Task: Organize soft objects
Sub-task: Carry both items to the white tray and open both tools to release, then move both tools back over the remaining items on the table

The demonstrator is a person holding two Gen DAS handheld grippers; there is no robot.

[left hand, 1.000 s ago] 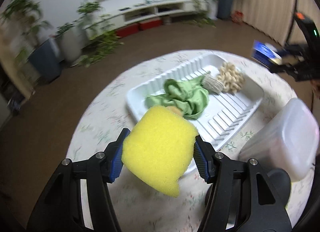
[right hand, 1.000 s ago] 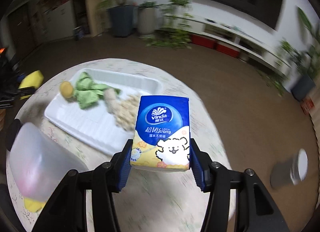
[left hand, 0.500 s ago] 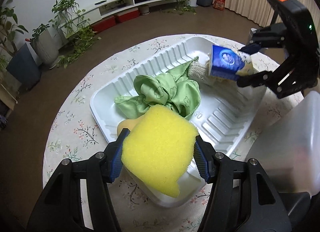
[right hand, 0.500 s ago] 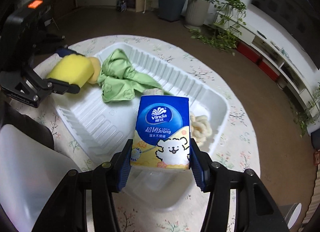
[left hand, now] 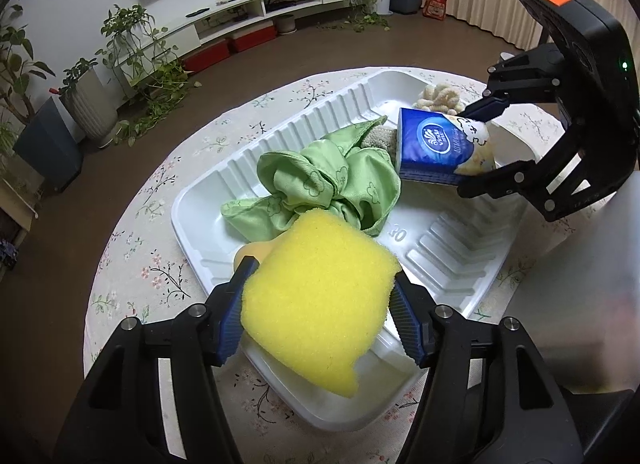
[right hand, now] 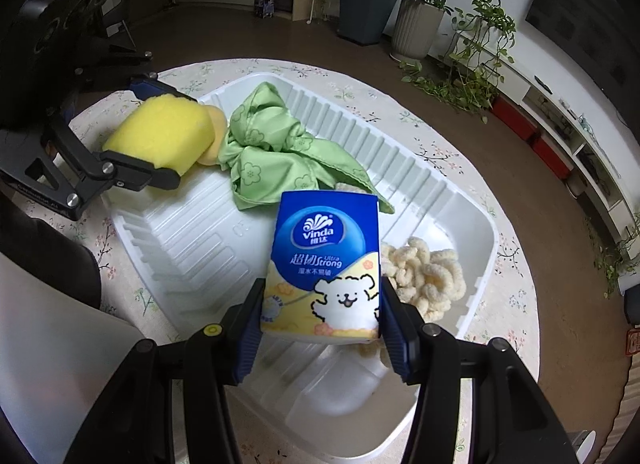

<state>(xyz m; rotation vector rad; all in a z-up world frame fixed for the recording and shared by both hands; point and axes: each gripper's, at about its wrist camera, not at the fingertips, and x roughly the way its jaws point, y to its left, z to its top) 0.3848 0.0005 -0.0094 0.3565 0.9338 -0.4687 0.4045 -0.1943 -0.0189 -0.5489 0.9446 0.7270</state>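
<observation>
My left gripper (left hand: 320, 304) is shut on a yellow sponge (left hand: 316, 300) and holds it over the near corner of the white ribbed tray (left hand: 452, 260). My right gripper (right hand: 320, 328) is shut on a blue Vinda tissue pack (right hand: 324, 264) and holds it above the tray (right hand: 184, 236). In the tray lie a crumpled green cloth (left hand: 332, 183), a cream chenille piece (right hand: 424, 276), a grey woven piece (left hand: 378, 137) and a small orange sponge (right hand: 214, 131). The right gripper also shows in the left wrist view (left hand: 476, 147), the left gripper in the right wrist view (right hand: 156, 135).
The tray sits on a round table with a floral cloth (left hand: 148, 248). A translucent plastic container (right hand: 48, 348) stands beside the tray (left hand: 592, 284). Potted plants (left hand: 92, 99) and a low TV shelf (left hand: 256, 19) stand beyond the table.
Both grippers have moved in over the tray with their loads. The tissue pack has come lower and nearer the green cloth; the sponge now hangs over the tray's corner.
</observation>
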